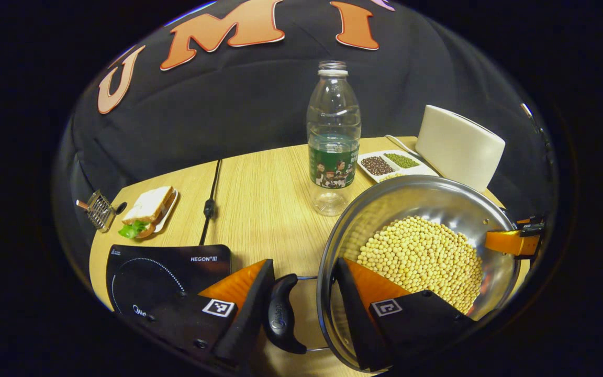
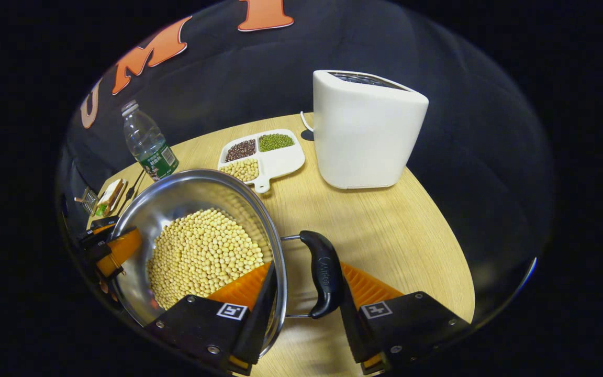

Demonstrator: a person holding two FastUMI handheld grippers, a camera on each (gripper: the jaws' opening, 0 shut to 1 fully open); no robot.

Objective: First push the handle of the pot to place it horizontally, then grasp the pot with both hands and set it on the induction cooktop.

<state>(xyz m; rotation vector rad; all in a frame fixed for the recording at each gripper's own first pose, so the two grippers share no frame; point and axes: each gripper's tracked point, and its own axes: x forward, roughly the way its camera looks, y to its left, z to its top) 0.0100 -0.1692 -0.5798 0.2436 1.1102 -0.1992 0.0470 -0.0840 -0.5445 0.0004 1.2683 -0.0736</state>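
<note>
Gripping the pot (image 1: 427,209) from both sides, we see a round, polished steel bowl of pale yellow beans (image 1: 422,262) on the light wood-grain table (image 1: 265,209). Our left gripper (image 1: 301,309) stands partly open, one finger inside the rim, the other outside its curved black handle (image 1: 280,314); the right gripper (image 2: 306,298) brackets the opposite rim and handle (image 2: 322,272) likewise. Whether the fingers press, we cannot tell. A glossy black induction cooktop (image 1: 165,277), lettered "HEGON", lies just beside the pot. Behind stand a clear ribbed bottle (image 1: 334,136), a white sectioned dish (image 2: 262,154) and a smooth white toaster (image 2: 364,131).
</note>
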